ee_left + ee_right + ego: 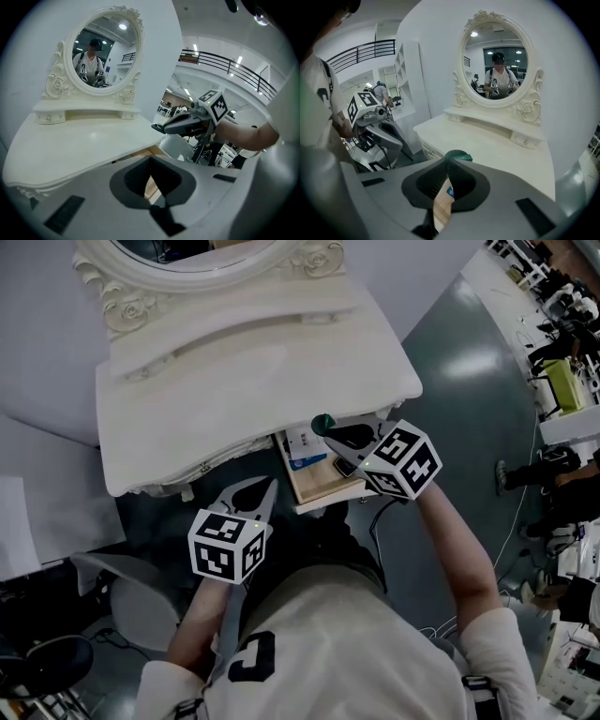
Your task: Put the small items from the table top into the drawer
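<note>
**Head view:** table (253, 381) top looks bare, I can see no small things on it. Drawer (317, 491) is pulled out under the table's lower-right edge, with a white-and-blue box (305, 448) lying inside. Right claw (327, 427) is clamped on a green item (322, 420), tips just over the drawer, right of frame centre. Left claw (269, 484) sits lower left of the drawer, closed with nothing in it.

**Left gripper view:** jaws together and empty. Drawer wood shows through the gap behind the tips. The right claw is centre-right in the frame, just off the table's front edge. The green item is only a dark blob at its tip.

**Right gripper view:** jaws pinch the green item at the very tips. It's round, with a flat tab sticking out to the right. Drawer wood and the box's blue print show lower down through the jaw gap. Mirror (499, 61) is upper right.

**Handling, my read:** small, light and rigid, probably smooth plastic. The tip pinch is shallow, so it could twist or slip. Grip across the round body, not the tab. Let go low over the drawer floor, beside the box.
</note>
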`<state>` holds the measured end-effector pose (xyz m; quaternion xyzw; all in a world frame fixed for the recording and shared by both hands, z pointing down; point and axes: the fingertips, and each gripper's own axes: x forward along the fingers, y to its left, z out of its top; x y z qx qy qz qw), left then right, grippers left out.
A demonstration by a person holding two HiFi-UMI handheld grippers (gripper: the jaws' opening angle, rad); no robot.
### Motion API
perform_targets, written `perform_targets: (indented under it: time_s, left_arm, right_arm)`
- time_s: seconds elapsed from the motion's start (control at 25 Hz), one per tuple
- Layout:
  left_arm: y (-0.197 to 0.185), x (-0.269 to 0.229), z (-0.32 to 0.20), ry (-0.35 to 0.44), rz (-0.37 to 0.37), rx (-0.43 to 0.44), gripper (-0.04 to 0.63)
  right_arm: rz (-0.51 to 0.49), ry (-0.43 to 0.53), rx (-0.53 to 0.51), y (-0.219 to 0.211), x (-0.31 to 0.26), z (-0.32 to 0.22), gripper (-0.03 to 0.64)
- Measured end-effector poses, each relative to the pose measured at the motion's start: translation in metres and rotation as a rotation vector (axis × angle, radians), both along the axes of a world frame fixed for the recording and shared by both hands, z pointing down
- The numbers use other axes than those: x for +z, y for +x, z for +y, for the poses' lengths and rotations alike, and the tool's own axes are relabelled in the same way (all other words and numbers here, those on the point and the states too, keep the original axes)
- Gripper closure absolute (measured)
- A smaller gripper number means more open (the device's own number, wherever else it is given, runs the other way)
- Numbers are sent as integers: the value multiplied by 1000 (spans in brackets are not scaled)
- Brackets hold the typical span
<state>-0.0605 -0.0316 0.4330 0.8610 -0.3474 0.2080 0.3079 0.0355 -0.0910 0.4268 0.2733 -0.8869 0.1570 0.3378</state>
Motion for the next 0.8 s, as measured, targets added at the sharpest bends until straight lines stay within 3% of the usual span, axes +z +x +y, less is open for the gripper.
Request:
perform_targets:
  time_s: [0.8]
  left_arm:
    - [35, 31, -29, -85, -95, -121, 538]
  right_arm:
    - [-48, -204, -94, 26, 103, 1, 580]
